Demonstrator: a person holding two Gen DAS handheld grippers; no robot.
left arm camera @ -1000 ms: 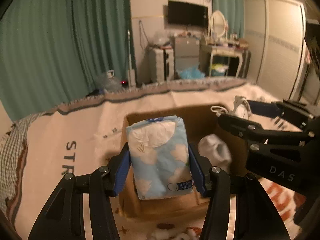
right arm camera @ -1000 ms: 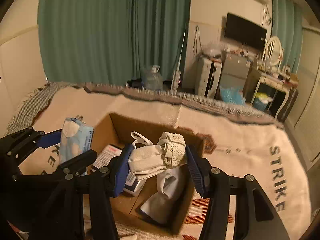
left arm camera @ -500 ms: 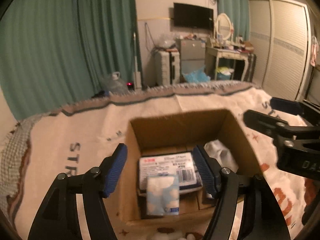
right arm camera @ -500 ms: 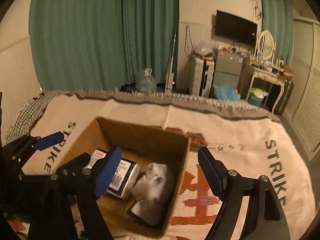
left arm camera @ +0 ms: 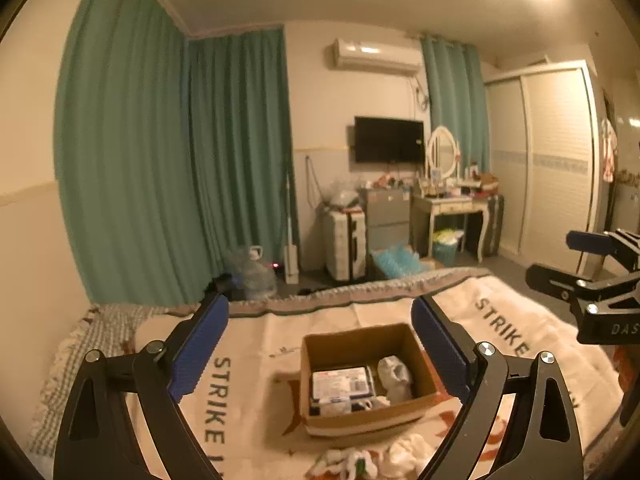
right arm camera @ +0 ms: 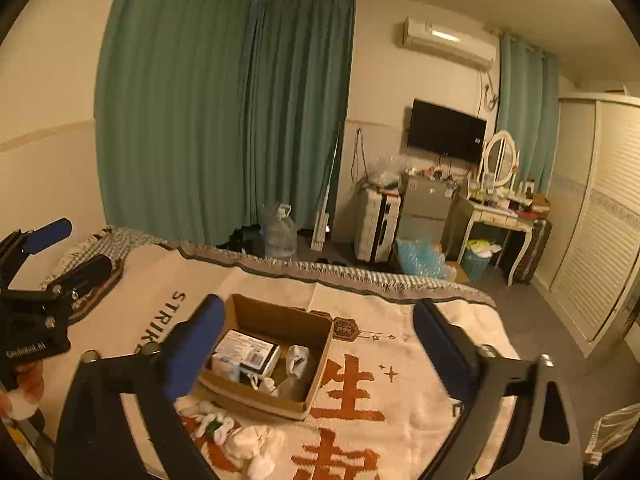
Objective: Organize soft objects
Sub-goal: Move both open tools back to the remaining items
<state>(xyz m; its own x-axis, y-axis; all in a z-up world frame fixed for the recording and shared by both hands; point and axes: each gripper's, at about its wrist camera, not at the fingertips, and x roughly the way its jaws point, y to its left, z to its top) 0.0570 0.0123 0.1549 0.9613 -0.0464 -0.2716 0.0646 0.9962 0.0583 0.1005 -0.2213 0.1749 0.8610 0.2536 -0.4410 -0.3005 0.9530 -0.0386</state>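
Below and ahead of your left gripper [left arm camera: 320, 348], the cardboard box [left arm camera: 366, 376] is sitting on the bed blanket [left arm camera: 248, 360], and you are holding both grippers high above it with the jaws spread wide and nothing between them. Your right gripper [right arm camera: 316, 344] is hanging just as empty, off to the box's right side. Inside the box a printed packet [left arm camera: 340, 386] is lying flat on the side nearer your left gripper, with a crumpled white cloth [left arm camera: 394, 374] beside it.

Nearer to you than the box, a loose heap of white soft pieces [right arm camera: 236, 436] is waiting on the blanket, and that looks like the next thing to gather. As you are coming down, keep the jaws wide and aim at one bunched piece, not the whole heap. Close low, close to the blanket, so the fabric is folding into the pads, not slipping out. Lift clear of the box wall before you are carrying it over, and watch that the blanket itself is not getting pinched.
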